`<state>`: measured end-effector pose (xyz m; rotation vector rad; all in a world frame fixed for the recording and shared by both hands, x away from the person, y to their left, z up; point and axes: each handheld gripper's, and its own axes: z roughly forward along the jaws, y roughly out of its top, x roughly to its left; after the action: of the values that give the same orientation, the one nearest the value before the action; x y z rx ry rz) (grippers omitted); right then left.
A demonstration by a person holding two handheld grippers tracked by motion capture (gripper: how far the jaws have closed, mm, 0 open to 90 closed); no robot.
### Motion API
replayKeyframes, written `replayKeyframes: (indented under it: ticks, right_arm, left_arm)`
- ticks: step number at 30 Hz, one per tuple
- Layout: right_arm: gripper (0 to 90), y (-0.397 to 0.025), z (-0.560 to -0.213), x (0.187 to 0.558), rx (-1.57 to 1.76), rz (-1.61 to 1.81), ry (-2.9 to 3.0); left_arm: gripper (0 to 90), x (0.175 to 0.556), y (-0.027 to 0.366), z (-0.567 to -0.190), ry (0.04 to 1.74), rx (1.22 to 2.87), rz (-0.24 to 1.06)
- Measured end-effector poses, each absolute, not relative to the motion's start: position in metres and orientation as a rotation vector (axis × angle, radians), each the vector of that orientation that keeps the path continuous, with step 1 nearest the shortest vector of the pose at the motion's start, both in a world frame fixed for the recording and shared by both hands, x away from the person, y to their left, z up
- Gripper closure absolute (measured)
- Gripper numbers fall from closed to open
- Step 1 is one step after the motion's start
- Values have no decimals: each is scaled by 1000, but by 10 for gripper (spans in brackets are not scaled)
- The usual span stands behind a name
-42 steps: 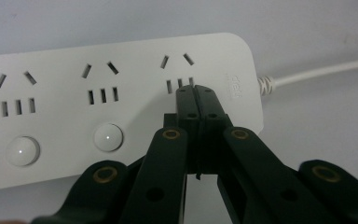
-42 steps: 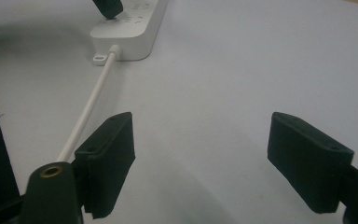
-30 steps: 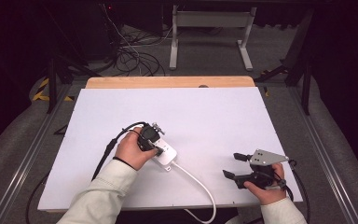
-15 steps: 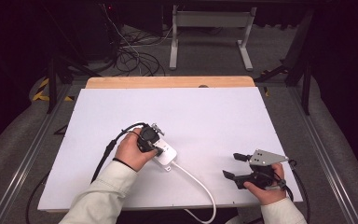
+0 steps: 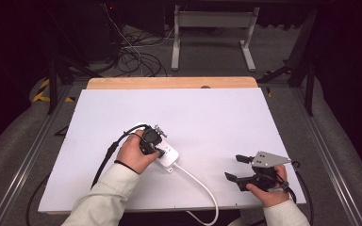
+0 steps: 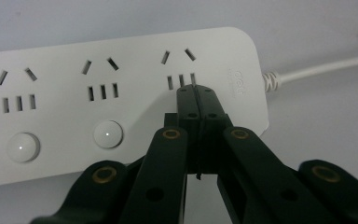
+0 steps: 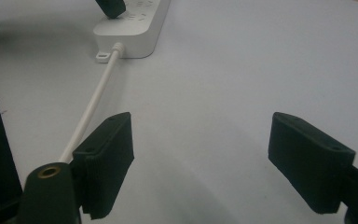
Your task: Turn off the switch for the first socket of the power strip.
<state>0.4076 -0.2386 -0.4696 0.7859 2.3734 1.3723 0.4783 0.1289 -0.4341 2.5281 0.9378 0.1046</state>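
Observation:
A white power strip [image 5: 170, 156] with three outlets lies on the white table, left of centre. My left gripper [image 5: 157, 150] is shut, its jaws pressed together with nothing between them. In the left gripper view the shut tips [image 6: 194, 93] rest on the power strip [image 6: 121, 60] just below the outlet nearest the cord end. Round buttons show under the other two outlets; the spot under the jaws is hidden. My right gripper [image 5: 234, 167] stands open near the front right of the table, apart from the strip. Its jaws [image 7: 200, 158] hold nothing.
The strip's white cord [image 5: 199, 182] runs from its end toward the table's front edge, passing left of my right gripper; it shows as the cord [image 7: 93, 107] beside the left jaw. A black cable [image 5: 107, 157] trails from the left gripper. Beyond the table [image 5: 217, 113] are cables and a metal stand.

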Motion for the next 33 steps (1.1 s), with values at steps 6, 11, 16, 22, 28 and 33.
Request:
replayKeyframes:
  ticks: [6,11,16,22,28,33]
  right_arm:
    - [224,-238,-470,408,785,1372,2375]
    - [224,-239,-470,407,784,1372,2376]
    - [222,-239,-470,408,784,1372,2379]
    - [222,-239,-470,408,784,1371,2379]
    - [220,-239,-470,407,785,1372,2378]
    - [220,-238,-471,407,786,1373,2384]
  left_arm:
    - [900,477,127,-435,927,2529,156]
    - [900,477,123,-435,924,2539,186]
    - [900,477,123,-435,937,2529,177]
    - [900,473,123,-435,948,2518,135]
    - [900,474,126,-436,948,2503,127]
    - [900,473,129,-438,971,2495,138]
